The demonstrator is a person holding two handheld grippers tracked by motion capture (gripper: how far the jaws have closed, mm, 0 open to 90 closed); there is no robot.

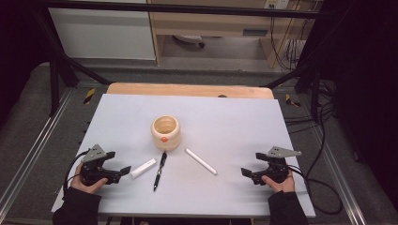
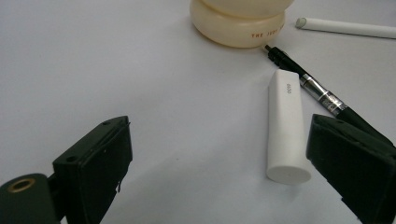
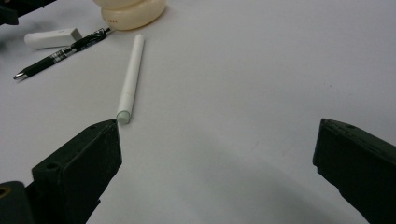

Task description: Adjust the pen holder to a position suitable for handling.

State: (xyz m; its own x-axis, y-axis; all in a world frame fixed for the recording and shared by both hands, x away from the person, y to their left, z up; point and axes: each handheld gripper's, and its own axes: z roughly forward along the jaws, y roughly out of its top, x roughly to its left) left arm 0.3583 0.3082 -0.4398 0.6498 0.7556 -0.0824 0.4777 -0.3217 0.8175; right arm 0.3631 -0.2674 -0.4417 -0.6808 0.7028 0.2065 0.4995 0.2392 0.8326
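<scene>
The left gripper (image 1: 123, 171) rests on the bench (image 1: 234, 122) with its fingers (image 2: 93, 168) spread wide and empty, and the short white eraser-like block (image 1: 143, 168) lies just beside them, at about 2 o'clock from the fingertips in the high view. In the left gripper view the block (image 2: 286, 126) sits close against the inner face of the right-hand finger, flat on its long side, with a rounded end toward the camera. It looks light and stiff, with a smooth, matte skin that should not slip much; I judge a pinch across its short width, near the middle, to be the safest hold, since a grip at one end could let it pivot.

The black pen (image 1: 159, 169) lies just at 3 o'clock of the block, nearly parallel and almost touching it, so the fingers could catch it too. It is thin, hard and round, and likely to roll. Its far end reaches the foot of the cream ceramic cup (image 1: 165, 132), which stands upright at 12 o'clock of both; this would be heavier and breakable.

The right gripper (image 1: 246, 173) is likewise wide and holds nothing. The long white stick (image 3: 130, 78) lies at its 11 o'clock, with the near end just beside its left finger; slender, it may snap if squeezed hard
</scene>
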